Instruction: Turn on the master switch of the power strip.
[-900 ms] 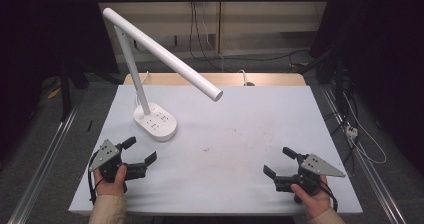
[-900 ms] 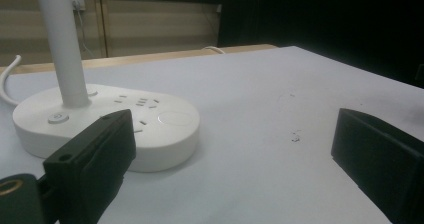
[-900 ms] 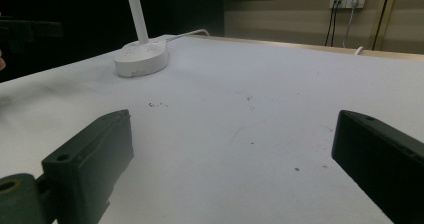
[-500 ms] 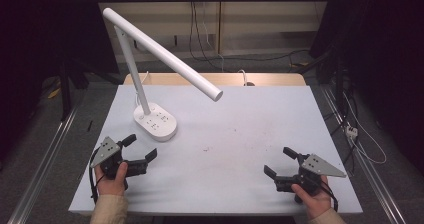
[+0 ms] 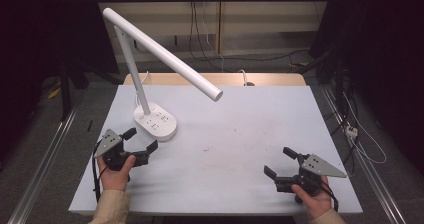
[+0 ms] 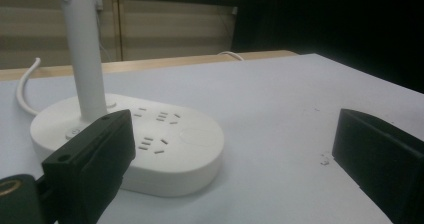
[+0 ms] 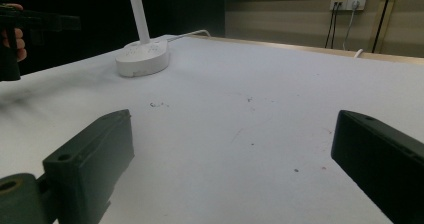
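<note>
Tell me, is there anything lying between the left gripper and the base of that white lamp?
No. In the high view the left gripper sits just short of the lamp base, with bare table between them; the left gripper view agrees.

Your lamp (image 5: 155, 121) looks like smooth white plastic with a soft sheen; the desk (image 5: 250, 129) is matt pale grey, lightly speckled; each tool's jaws are matt black plastic

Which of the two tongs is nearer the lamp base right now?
The left tongs: they sit open just in front of the white lamp base, without touching it. The right tongs, also open, are across the table at its near right corner.
</note>
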A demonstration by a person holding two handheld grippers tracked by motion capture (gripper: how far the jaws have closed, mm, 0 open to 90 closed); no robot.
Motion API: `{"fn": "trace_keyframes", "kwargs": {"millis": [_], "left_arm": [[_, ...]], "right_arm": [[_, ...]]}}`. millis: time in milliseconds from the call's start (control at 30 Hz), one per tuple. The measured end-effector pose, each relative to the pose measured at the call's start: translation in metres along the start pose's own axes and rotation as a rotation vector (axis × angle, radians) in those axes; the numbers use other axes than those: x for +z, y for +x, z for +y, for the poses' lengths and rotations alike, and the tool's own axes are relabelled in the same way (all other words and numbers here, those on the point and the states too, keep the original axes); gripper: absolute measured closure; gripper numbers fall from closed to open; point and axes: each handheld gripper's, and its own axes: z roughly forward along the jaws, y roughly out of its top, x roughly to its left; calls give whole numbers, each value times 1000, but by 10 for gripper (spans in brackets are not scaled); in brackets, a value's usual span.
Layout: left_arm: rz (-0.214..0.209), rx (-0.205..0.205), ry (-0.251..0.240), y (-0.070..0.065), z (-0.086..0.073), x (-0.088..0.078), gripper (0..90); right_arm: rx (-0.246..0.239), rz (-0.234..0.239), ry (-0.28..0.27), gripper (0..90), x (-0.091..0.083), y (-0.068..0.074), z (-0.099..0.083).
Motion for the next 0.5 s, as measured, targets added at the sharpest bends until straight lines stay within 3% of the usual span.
{"fn": "trace_keyframes", "kwargs": {"millis": [500], "left_arm": [[23,-14,8,12,5,12,45]], "right_arm": [[-11,-1,-2,29,0,0,0]]}}
